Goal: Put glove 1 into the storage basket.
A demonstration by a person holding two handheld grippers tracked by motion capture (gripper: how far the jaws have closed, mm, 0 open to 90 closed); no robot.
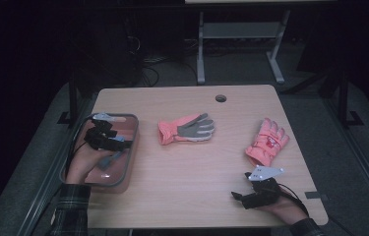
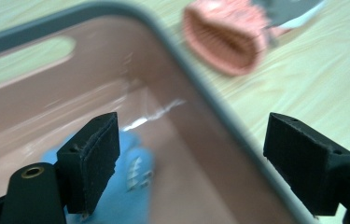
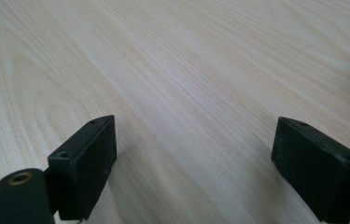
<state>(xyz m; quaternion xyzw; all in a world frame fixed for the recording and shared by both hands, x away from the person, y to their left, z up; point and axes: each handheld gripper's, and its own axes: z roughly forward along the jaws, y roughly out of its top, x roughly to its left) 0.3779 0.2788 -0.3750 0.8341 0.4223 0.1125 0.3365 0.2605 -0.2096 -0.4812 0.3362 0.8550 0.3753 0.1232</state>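
Note:
My left gripper [image 1: 122, 143] hangs over a pinkish see-through bin [image 1: 132, 152] with a grey rim at the table's left. Its jaws stand open with nothing between them [image 2: 191, 158]. A blue cloth item [image 2: 126, 186] lies on the bin floor below the left jaw, also seen as a blue patch [image 1: 108, 160]. A coral glove with a grey palm [image 1: 187, 129] lies mid-table, its cuff [image 2: 228, 39] just beyond the bin rim [image 2: 200, 88]. A pink glove [image 1: 266, 142] lies at the right. My right gripper [image 1: 238, 196] rests near the front right, open over bare wood [image 3: 193, 158].
The wooden table [image 1: 192, 172] has a small round hole [image 1: 220, 98] near its far edge. A white desk frame [image 1: 241, 44] stands on the floor behind the table. A strip of grey tape [image 1: 316, 195] marks the front right corner.

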